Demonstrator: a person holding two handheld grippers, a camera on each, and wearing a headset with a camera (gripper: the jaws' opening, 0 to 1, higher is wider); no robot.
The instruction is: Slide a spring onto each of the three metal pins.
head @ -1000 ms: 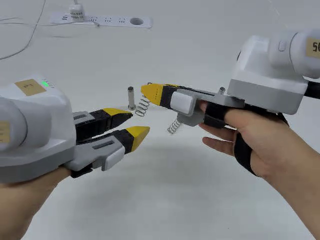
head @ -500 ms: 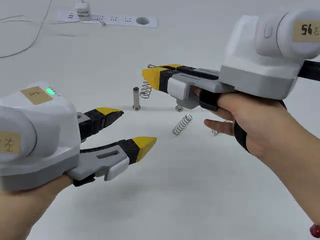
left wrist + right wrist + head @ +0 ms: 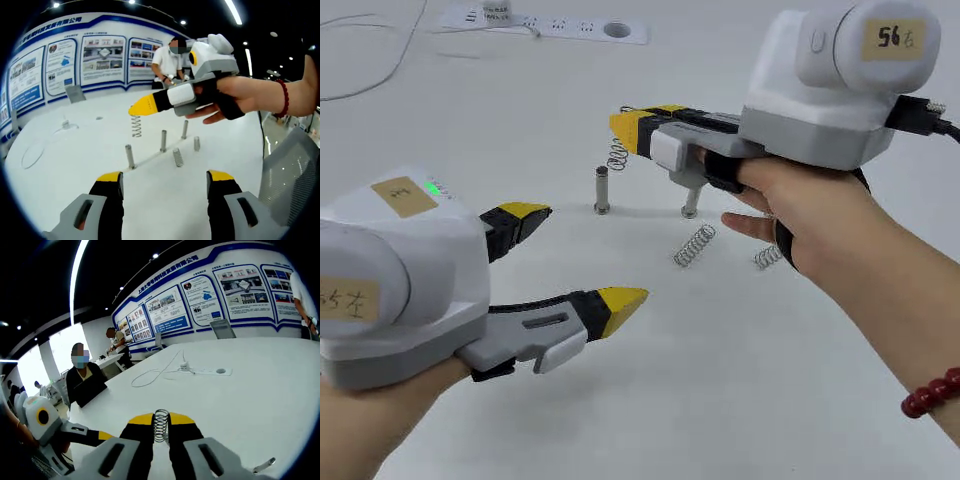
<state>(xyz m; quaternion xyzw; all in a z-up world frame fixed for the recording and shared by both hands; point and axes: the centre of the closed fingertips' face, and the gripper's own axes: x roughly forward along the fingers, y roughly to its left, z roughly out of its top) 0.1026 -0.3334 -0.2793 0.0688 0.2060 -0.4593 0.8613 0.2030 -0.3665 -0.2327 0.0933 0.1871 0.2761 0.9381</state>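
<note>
Right gripper [image 3: 628, 128] is clamped on one spring [image 3: 160, 426]. The coil hangs below the yellow tips, near the row of pins and on none of them. Left gripper [image 3: 165, 182] has its jaws wide apart with nothing between them, low over the table [image 3: 720, 400], on my side of the pins.

In the left gripper view I count three upright in a row, all bare: first pin [image 3: 130, 156], second pin [image 3: 163, 141], third pin [image 3: 185, 129]. Two loose springs lie flat beside them, one [image 3: 177, 157] near the second pin and the other [image 3: 196, 143] near the third.

The surface is plain white and matte. A power strip [image 3: 550, 25] and a thin cable [image 3: 370, 80] lie at the far edge.

The room has a dark ceiling with strip lights [image 3: 235, 10] and blue-and-white display boards [image 3: 200, 295] along the wall. One person [image 3: 82, 372] sits at a neighbouring table and another [image 3: 167, 62] stands by the boards.
</note>
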